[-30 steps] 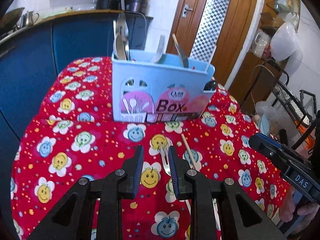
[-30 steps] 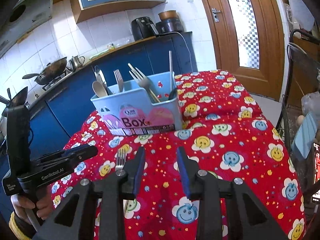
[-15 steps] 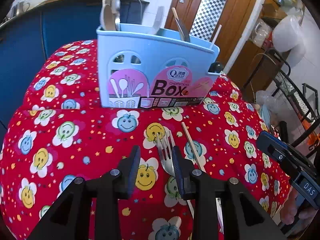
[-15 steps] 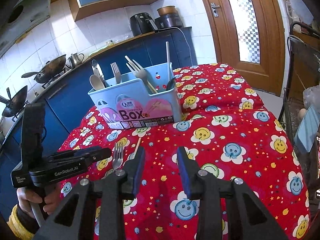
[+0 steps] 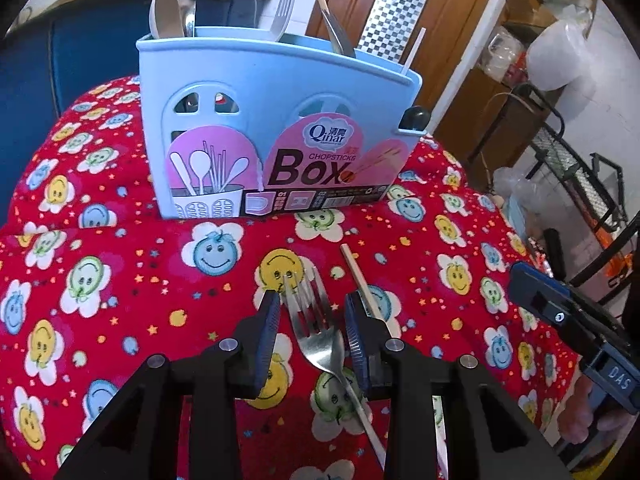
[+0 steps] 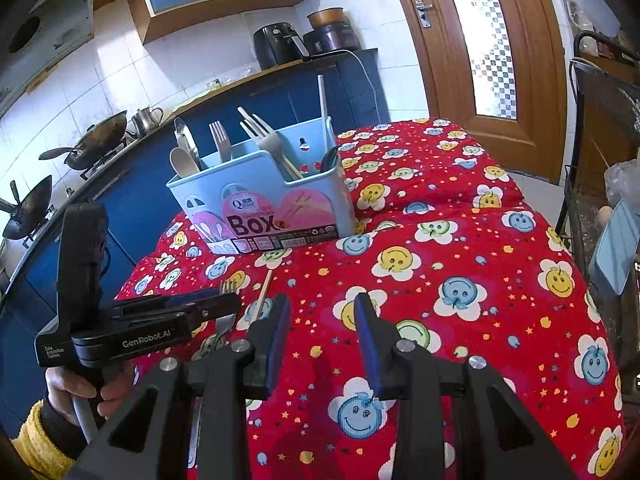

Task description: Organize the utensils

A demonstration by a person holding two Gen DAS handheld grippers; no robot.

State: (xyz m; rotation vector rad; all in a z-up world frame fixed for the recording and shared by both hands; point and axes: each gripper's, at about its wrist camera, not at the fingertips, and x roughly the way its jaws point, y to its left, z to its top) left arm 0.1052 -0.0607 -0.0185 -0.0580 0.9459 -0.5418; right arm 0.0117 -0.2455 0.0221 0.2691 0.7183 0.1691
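Note:
A metal fork [image 5: 314,324] lies on the red smiley tablecloth [image 5: 120,300], tines toward a light blue chopsticks box [image 5: 276,128]. My left gripper [image 5: 310,316] is open and straddles the fork's head without touching it. A single wooden chopstick [image 5: 358,276] lies just right of the fork. The box [image 6: 260,196] holds spoons, forks and chopsticks upright. My right gripper [image 6: 322,320] is open and empty above the cloth, right of the left gripper [image 6: 224,304]. The fork [image 6: 228,288] and chopstick [image 6: 264,292] show beside it.
A blue kitchen counter [image 6: 132,168] with woks stands behind the table. A wooden door [image 6: 480,40] is at the back right. A black metal rack [image 5: 572,168] stands off the table's right edge. The cloth falls away at the table's edges.
My left gripper has moved forward and down, and its jaws have opened wider around the fork's head. My right gripper has stayed almost still and open.

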